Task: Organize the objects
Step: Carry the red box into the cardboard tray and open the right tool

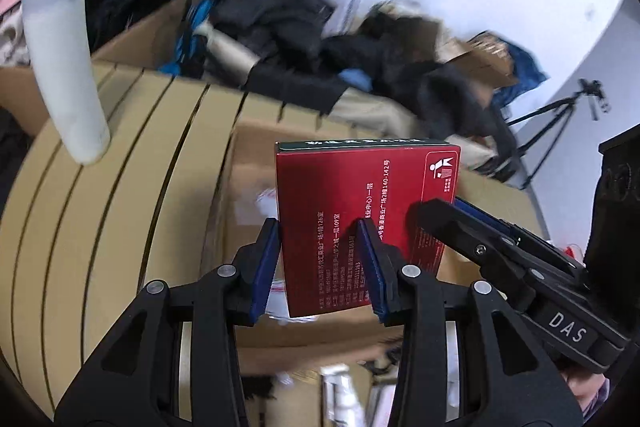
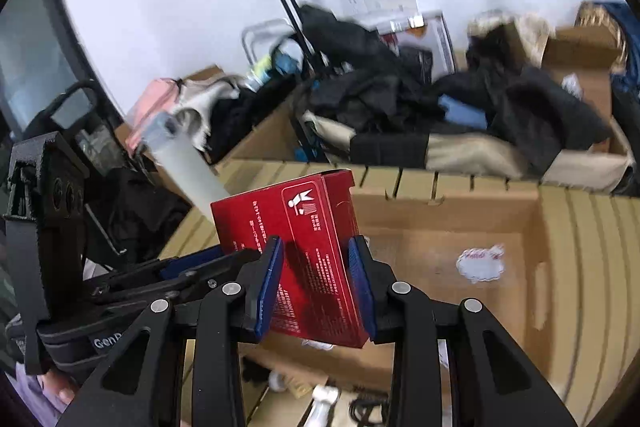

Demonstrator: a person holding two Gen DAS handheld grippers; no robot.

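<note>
Above the open cardboard box (image 2: 460,227), the red carton (image 1: 360,211) sits clamped by both the left gripper (image 1: 320,263) and right gripper (image 2: 316,283), its top toward twelve o'clock; uneven pulling could twist it loose.

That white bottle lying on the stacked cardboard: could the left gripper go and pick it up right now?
Probably not yet. The left gripper is shut on the red box, shared with the right gripper, so its jaws aren't free for the white bottle.
</note>
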